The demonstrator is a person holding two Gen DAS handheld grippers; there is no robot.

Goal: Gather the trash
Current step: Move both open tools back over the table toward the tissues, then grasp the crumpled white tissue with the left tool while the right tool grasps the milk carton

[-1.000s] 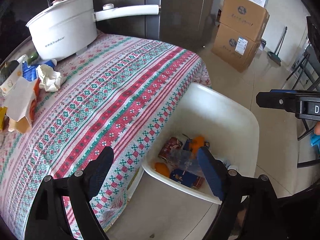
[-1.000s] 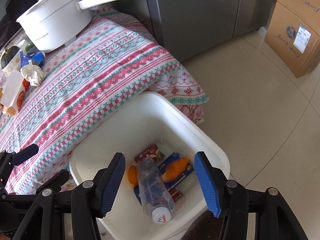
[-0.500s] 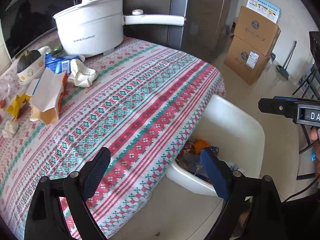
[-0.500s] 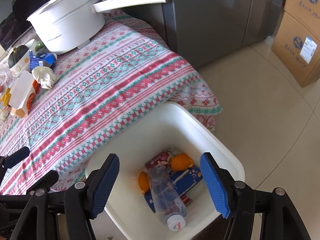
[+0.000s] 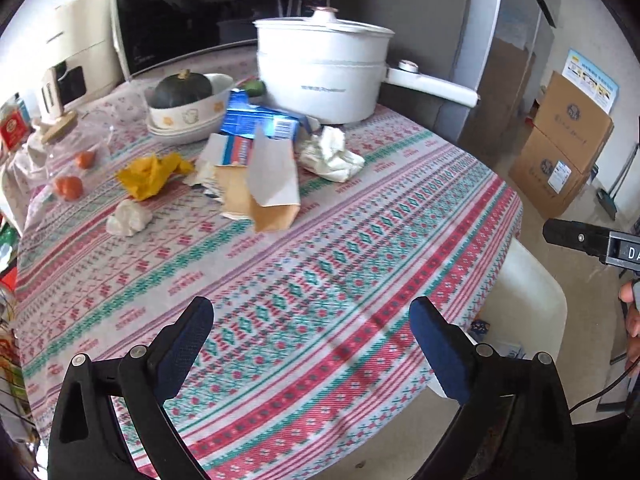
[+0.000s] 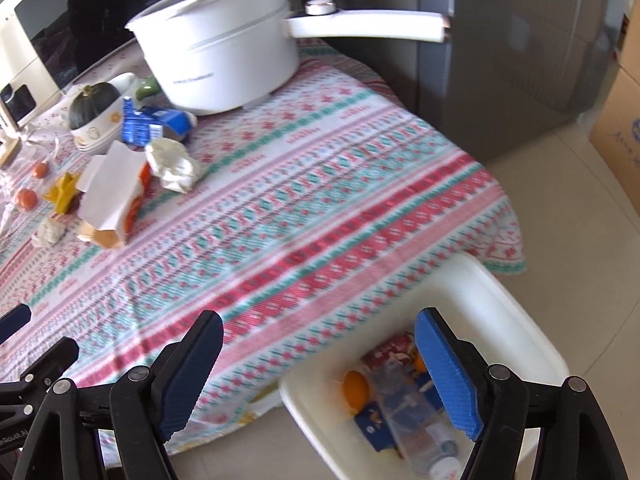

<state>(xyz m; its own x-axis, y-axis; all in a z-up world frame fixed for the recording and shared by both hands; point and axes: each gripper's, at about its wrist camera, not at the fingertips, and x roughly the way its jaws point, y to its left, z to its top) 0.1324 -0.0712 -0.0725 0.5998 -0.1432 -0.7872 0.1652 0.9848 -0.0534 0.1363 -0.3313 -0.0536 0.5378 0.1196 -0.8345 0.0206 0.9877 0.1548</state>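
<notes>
Wide bare stretch of patterned tablecloth (image 5: 328, 248) lay open for passage near table edge. Far end was crowded: white pot (image 5: 320, 76) with long handle (image 6: 368, 26) jutting sideways, squash bowl (image 5: 188, 108), torn cartons (image 5: 260, 168), crumpled tissue (image 5: 330, 154). White bin (image 6: 480, 312) stood beside table corner, mouth unobstructed.

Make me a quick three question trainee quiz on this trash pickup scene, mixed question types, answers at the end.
1. True or false: the white bin stands on the table.
2. Which lies nearest the white pot? A) crumpled white tissue B) yellow wrapper C) clear plastic bottle
3. Fill in: the pumpkin sits in a ____.

Key
1. False; it stands on the floor beside the table.
2. A
3. Bowl
</notes>
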